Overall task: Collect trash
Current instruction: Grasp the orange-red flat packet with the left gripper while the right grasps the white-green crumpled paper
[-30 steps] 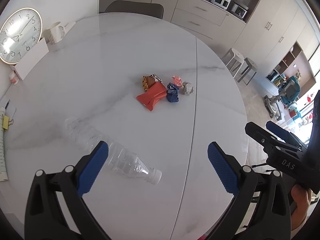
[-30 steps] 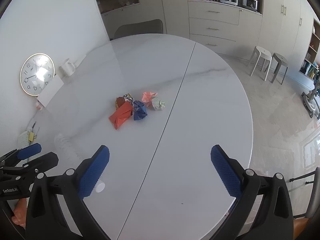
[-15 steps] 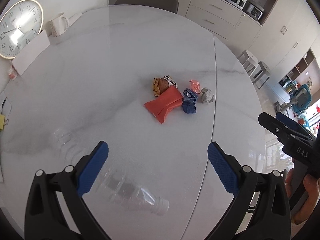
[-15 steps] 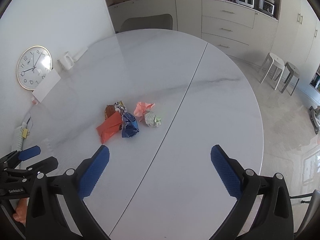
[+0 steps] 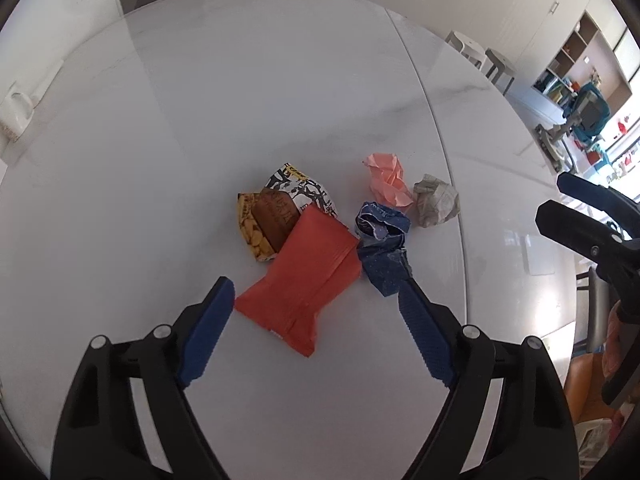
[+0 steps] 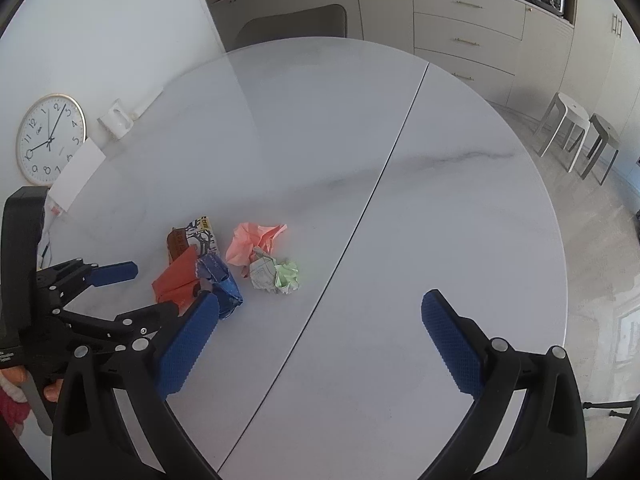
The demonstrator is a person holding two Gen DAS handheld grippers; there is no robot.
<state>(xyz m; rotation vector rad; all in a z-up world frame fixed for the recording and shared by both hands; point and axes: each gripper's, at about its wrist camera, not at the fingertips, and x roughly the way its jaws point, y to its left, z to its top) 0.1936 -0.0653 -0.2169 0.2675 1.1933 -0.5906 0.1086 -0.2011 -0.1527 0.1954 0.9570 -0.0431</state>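
The left gripper (image 5: 316,304) has advanced to straddle the red wrapper (image 5: 306,284) mid-table, jaws wide and empty for grasping, while the right gripper (image 6: 320,320) waits, likewise wide and empty.

White marble table (image 6: 420,240), beige cabinets (image 6: 468,36)

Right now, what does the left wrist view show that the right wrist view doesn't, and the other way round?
Only the left wrist view shows the shelves off to the right. Only the right wrist view shows the wall clock, the drawers and the green paper ball. Both show the white table, the red wrapper, the blue wrapper, the pink paper ball, and each other's open gripper: left gripper, right gripper.
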